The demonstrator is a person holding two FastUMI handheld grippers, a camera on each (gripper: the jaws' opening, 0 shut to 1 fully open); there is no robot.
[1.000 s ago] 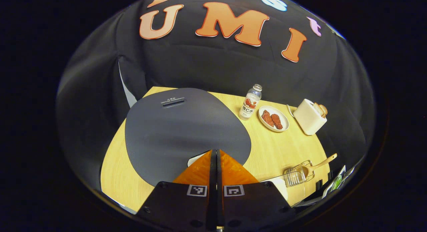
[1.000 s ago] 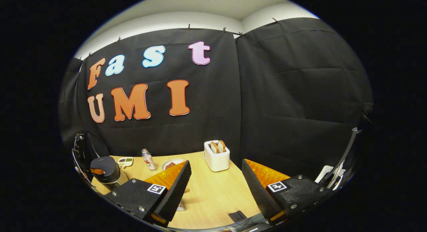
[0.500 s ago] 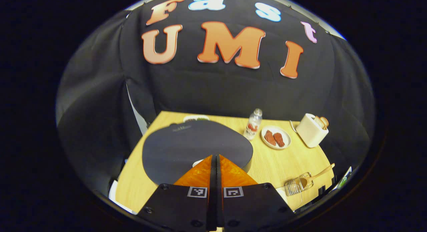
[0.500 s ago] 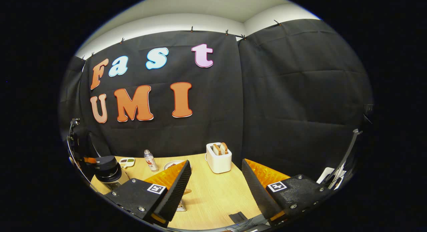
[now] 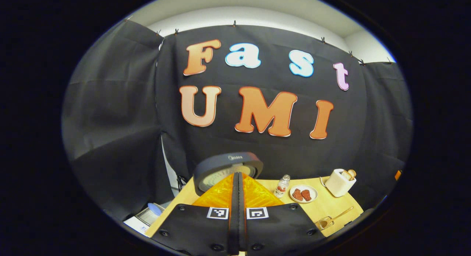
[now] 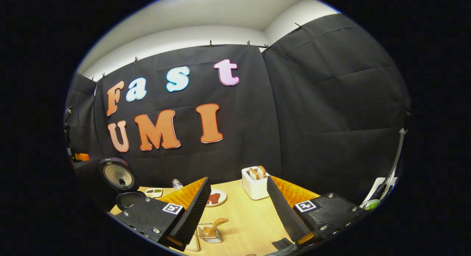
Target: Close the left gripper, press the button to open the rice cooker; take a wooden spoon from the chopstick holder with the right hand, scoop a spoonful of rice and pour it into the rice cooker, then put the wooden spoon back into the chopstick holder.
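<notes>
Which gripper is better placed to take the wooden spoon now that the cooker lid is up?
Right. The right gripper is open, with the wooden spoon in the chopstick holder just below its fingers. The left gripper is shut, facing the rice cooker.

From my left gripper view, my own gripper (image 5: 238,197) sits right in front of the rice cooker (image 5: 228,169), so I only get the raised lid; the pot underneath is hidden. The wooden spoon (image 5: 336,217) and chopstick holder (image 5: 323,223) are tiny down at the right edge, can't make out the wires. In the right gripper view the left finger (image 6: 191,208) covers part of the plate (image 6: 217,197) and most of the bottle (image 6: 177,183). The cooker's pot (image 6: 129,200) is too dark to see inside. The little dish (image 6: 153,192) behind it is too small to tell what's in it.
</notes>
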